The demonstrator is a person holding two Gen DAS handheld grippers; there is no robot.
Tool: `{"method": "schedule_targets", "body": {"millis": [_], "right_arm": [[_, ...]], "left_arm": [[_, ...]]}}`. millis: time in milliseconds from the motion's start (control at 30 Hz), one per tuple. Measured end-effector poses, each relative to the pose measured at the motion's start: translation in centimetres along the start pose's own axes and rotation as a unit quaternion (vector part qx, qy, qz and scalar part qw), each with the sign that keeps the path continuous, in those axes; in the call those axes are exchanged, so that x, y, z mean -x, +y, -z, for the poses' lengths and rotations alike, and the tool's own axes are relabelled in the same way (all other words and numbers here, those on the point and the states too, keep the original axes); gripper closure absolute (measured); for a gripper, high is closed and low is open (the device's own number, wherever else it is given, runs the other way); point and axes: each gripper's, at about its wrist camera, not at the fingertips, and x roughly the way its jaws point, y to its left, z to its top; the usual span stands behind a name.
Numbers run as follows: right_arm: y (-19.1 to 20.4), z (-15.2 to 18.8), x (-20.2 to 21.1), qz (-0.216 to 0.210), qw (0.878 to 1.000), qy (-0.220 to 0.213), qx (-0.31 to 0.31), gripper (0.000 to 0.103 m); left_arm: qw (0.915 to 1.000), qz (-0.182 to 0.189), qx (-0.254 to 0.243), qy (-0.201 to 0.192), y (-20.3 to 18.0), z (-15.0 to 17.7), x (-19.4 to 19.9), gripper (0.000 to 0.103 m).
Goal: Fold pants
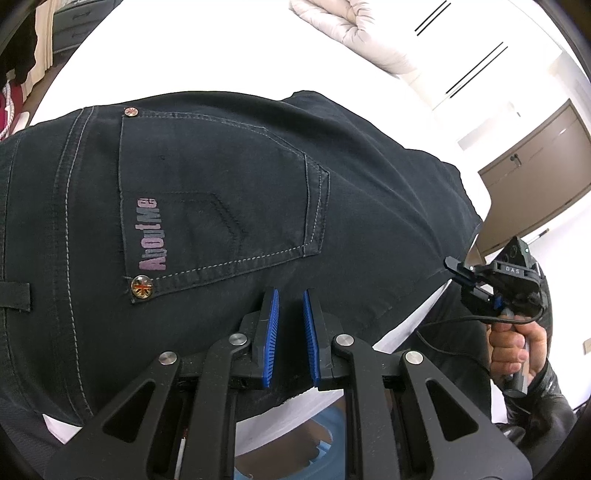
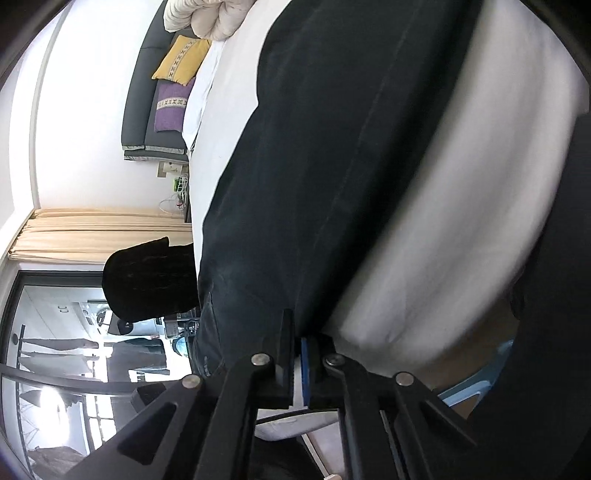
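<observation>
Dark denim pants lie flat on a white bed, the back pocket with a pink label facing up. My left gripper is at their near edge, its blue pads shut on the fabric with a narrow gap between them. At the pants' right edge a hand holds my right gripper. In the blurred right wrist view the pants run up the bed, and my right gripper is shut, its tips pinching their near edge.
A rolled pale quilt lies at the bed's far end. A brown cabinet stands beyond the bed on the right. Yellow and purple cushions rest against the grey headboard. Cream curtains and a black garment hang beside the bed.
</observation>
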Motion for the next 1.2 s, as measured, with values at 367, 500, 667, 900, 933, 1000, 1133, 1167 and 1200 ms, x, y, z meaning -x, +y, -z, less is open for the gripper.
{"method": "schedule_targets", "body": {"millis": [367,500,667,900,933,1000,1133,1167,1200], "right_arm": [[4.1,1.1,-3.8,-0.054,0.997,0.047,0.036,0.063],[3.8,2.0,-5.6,-0.019,0.996,0.074,0.051,0.098],[3.5,1.7,-5.3,-0.033,0.995,0.083,0.043,0.099],[0.4,-3.5,1.2,-0.080,0.996,-0.031,-0.026,0.057],[-0.4,-4.5,2.4,-0.085,0.994,-0.052,-0.039,0.057],[-2.1,-6.7,5.0,-0.092,0.988,-0.102,-0.066,0.058],[-4.7,-8.8,7.4,-0.085,0.980,-0.142,-0.107,0.085],[-5.2,-8.9,7.6,-0.075,0.980,-0.145,-0.109,0.098],[-5.6,-8.9,7.8,-0.077,0.980,-0.146,-0.109,0.100]], "left_arm": [[0.9997,-0.013,-0.019,0.001,-1.5,-0.3,-0.2,0.088],[0.9996,-0.017,-0.022,0.009,-1.7,-0.1,-0.5,0.088],[0.9989,-0.022,-0.036,0.020,-2.3,0.0,-0.7,0.088],[0.9979,-0.029,-0.058,0.004,-3.9,-0.6,0.2,0.088],[0.9977,-0.027,-0.062,0.000,-4.3,-0.9,0.3,0.088],[0.9976,-0.020,-0.066,-0.003,-5.1,-1.9,-0.1,0.088],[0.9960,-0.019,-0.087,0.007,-7.0,-3.4,-2.1,0.088],[0.9953,-0.024,-0.092,0.021,-7.2,-3.4,-3.1,0.088],[0.9948,-0.030,-0.092,0.032,-7.3,-3.3,-3.9,0.088]]}}
